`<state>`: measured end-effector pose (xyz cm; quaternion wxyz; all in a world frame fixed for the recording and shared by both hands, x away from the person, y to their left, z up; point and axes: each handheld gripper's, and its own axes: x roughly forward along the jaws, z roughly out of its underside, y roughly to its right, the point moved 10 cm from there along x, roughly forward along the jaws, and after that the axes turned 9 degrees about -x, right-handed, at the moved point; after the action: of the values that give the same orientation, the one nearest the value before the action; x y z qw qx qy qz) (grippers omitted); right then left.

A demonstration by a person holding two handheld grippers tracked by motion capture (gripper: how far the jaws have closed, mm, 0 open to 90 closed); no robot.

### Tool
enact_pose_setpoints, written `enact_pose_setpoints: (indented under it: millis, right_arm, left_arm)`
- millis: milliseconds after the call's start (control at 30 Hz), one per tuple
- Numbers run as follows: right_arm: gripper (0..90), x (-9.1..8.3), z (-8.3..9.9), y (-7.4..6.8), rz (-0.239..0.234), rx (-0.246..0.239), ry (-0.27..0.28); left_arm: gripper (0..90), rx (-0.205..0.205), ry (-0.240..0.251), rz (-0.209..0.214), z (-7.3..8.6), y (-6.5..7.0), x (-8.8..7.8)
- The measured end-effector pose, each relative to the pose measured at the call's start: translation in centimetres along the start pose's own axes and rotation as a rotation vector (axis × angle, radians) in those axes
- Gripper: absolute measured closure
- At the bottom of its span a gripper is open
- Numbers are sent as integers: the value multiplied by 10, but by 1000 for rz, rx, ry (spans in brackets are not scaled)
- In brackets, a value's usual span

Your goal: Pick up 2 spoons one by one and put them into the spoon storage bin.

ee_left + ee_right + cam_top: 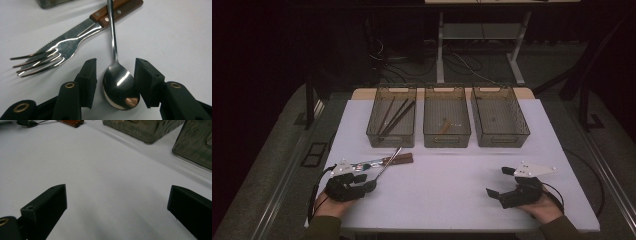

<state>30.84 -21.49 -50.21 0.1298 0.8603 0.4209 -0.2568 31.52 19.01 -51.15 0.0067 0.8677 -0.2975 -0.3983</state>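
The left gripper [115, 83] straddles the shiny steel spoon's [121, 88] bowl, jaws not yet pinching, for sorting into the 3 smoky plastic bins [447, 123], while the right gripper [117, 207] rests spread wide.

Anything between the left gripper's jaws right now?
Yes: the spoon's bowl lies on the table between the left gripper's jaws, seen in the left gripper view. The right jaw looks at its edge; a thin gap shows on the left.

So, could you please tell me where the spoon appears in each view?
High view: spoon at lower left, its bowl by the left gripper.
Left gripper view: bowl at bottom centre, between the jaws.
Right gripper view: not identifiable.
Shared landmark: the wooden knife handle.
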Motion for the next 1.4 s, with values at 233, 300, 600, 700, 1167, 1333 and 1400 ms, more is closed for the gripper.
enact_pose_setpoints:
  millis: [233,300,600,700,1167,1333,1400]
  right_arm:
    - [22,0,0,0,-2,-2,-1]
    - [22,0,0,0,-3,-1,-1]
    - [22,0,0,-1,-3,-2,-1]
    - [22,0,0,-1,-3,-2,0]
    - [22,0,-1,0,-3,-6,3]
    - [22,0,-1,0,-3,-7,4]
    - [22,0,-1,0,-3,-7,4]
  left_arm:
    - [518,28,-31,-17,4,0,2]
    - [519,38,-33,-25,4,0,2]
    - [538,95,-62,-65,5,5,4]
    - [602,98,-68,-56,5,8,5]
    - [776,122,-62,-78,-1,11,4]
    - [830,126,-52,-59,-4,16,4]
    - [844,133,-51,-49,-4,19,5]
